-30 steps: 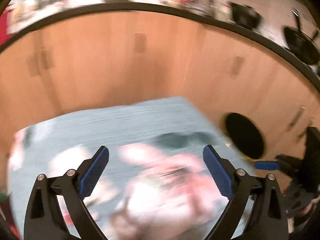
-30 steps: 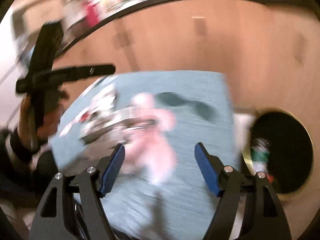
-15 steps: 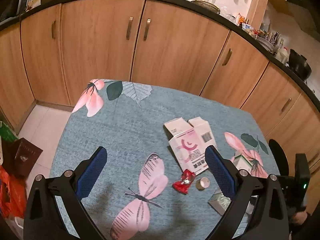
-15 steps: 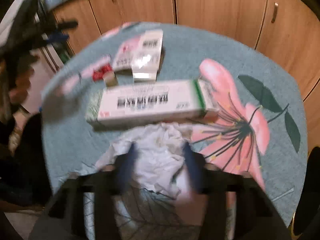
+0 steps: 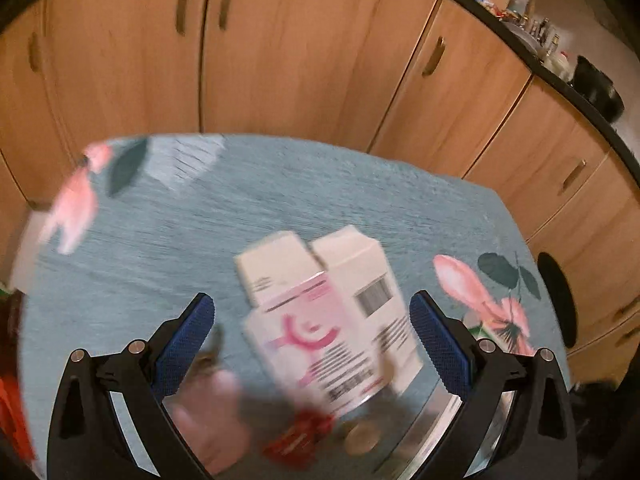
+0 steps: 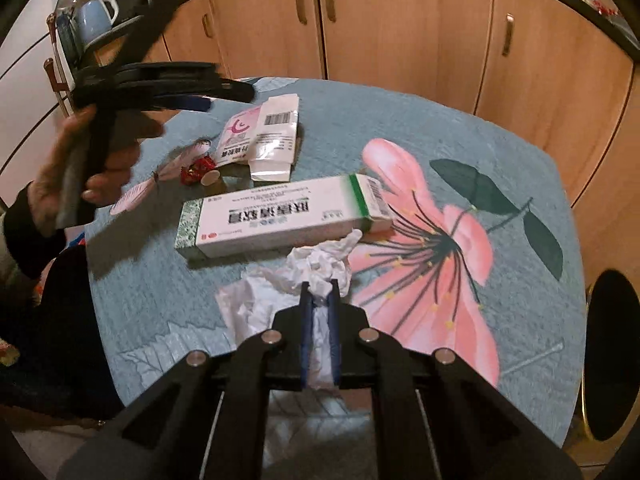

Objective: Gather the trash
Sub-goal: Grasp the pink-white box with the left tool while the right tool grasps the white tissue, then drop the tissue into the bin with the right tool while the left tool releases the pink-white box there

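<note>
My right gripper (image 6: pixel 319 294) is shut on a crumpled white tissue (image 6: pixel 312 268) lying on the blue flowered tablecloth (image 6: pixel 420 128). Just beyond it lies a long white and green box (image 6: pixel 280 214). Farther back are a flattened pink and white carton (image 6: pixel 260 136), a red wrapper (image 6: pixel 197 168) and a small cap (image 6: pixel 211 178). My left gripper (image 5: pixel 312 328) is open and hovers above the pink and white carton (image 5: pixel 320 328); the red wrapper (image 5: pixel 298 438) and the cap (image 5: pixel 362 440) lie blurred near its base. The left gripper also shows in the right wrist view (image 6: pixel 176 92).
Wooden cupboard doors (image 6: pixel 400 28) run behind the table. A round black bin opening (image 6: pixel 612 356) sits by the table's right edge and also shows in the left wrist view (image 5: pixel 558 300). A blue kettle (image 6: pixel 96 12) stands at the far left.
My right gripper has closed on the tissue. My left gripper has moved forward and down toward the pink and white carton, staying open.
</note>
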